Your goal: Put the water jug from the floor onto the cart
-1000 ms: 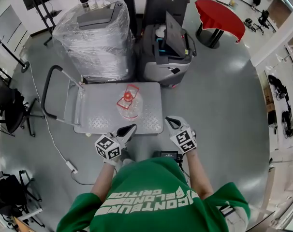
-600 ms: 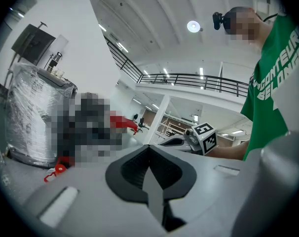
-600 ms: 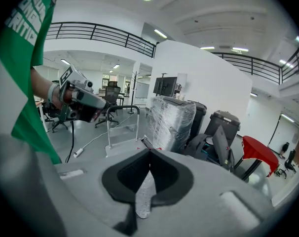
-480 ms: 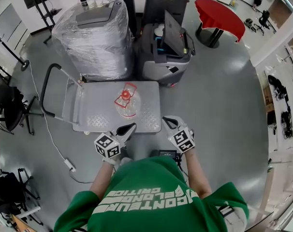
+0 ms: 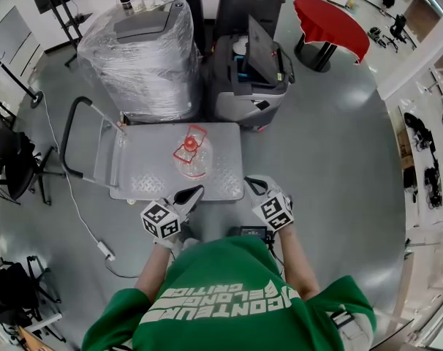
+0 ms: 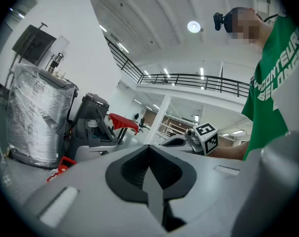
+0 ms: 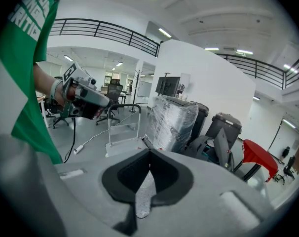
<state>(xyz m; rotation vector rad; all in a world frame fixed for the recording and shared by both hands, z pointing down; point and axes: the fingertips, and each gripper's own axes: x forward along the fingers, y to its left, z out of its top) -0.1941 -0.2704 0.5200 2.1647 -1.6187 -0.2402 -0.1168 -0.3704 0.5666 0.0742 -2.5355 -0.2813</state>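
Our jug (image 5: 193, 156), clear with a red cap and handle, stands upright on the cart (image 5: 145, 178). A wrapped bin (image 5: 145, 53) and a dark bin (image 5: 247, 75) crowd the cart's far side. Our left gripper (image 5: 194, 192) and right gripper (image 5: 253, 184) hover at its near edge, jaws together, empty.

The metal cart (image 5: 141, 170) stands on the gray floor (image 5: 331, 145), with its near edge close by the tips of the left claw (image 5: 197, 191) and the right claw (image 5: 253, 182). The water jug (image 5: 192, 158) stands on the cart, just ahead of the left claw. A white power cord (image 5: 104, 251) lies on the floor, off to the left claw's left.
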